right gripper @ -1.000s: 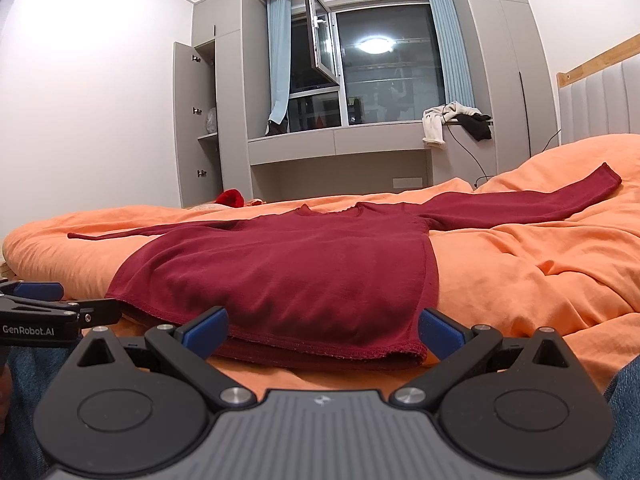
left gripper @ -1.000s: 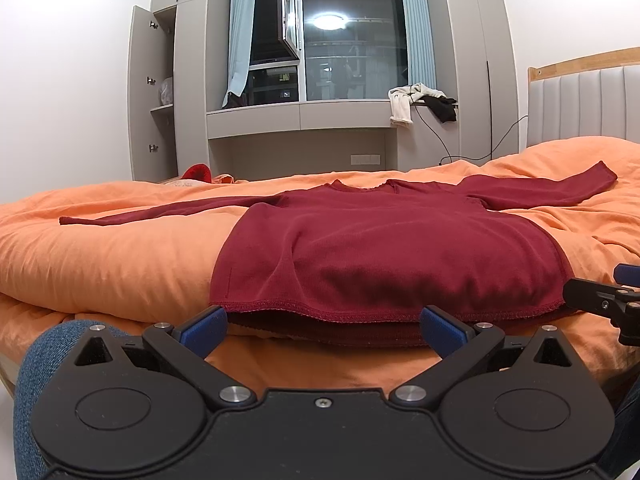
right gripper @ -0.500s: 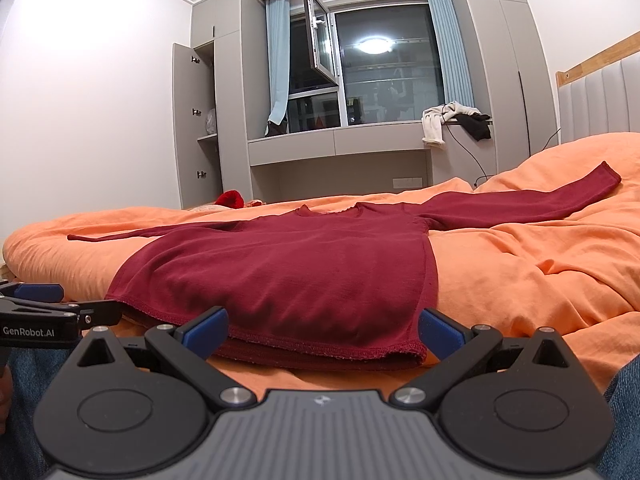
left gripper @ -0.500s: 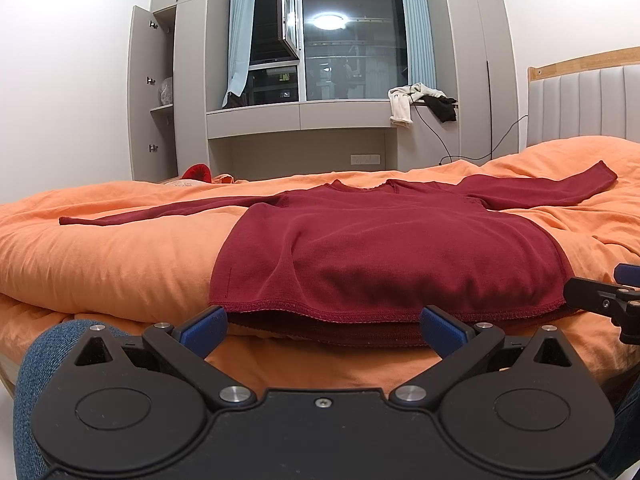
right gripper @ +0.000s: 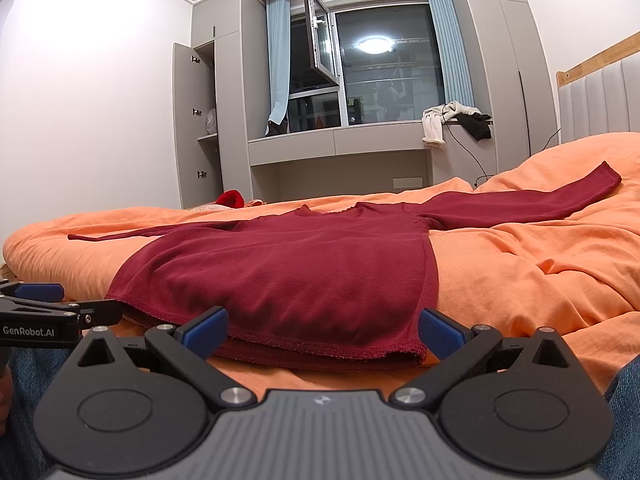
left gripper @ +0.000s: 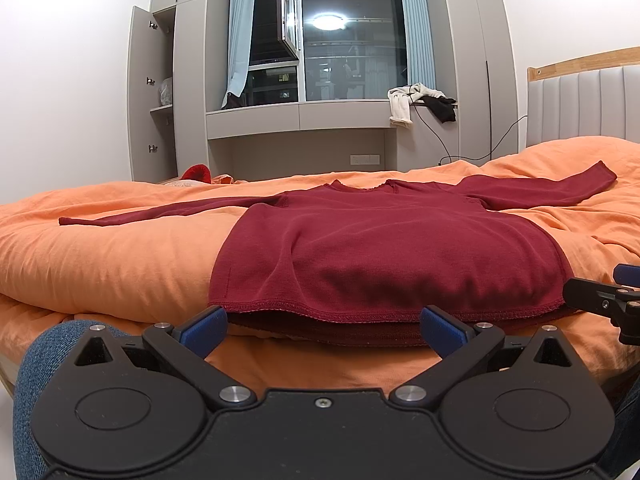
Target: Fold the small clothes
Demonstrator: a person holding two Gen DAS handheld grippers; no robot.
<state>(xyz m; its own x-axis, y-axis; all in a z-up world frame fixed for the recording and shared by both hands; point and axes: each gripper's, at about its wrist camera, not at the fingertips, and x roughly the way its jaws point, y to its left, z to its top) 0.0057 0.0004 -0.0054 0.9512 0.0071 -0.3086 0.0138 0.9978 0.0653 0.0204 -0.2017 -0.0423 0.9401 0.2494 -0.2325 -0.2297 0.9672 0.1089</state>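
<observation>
We record one bed [left gripper: 100, 256] under a rumpled orange cover. Directly on it lies a dark red long-sleeved top [left gripper: 384, 252], spread flat, sleeves outstretched, hem at the near edge.

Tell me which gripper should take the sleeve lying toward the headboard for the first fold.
Right, probably. The right gripper sits open at the hem corner of the red top on the side where that sleeve stretches out. The left gripper, also open, faces the hem's other end.
</observation>
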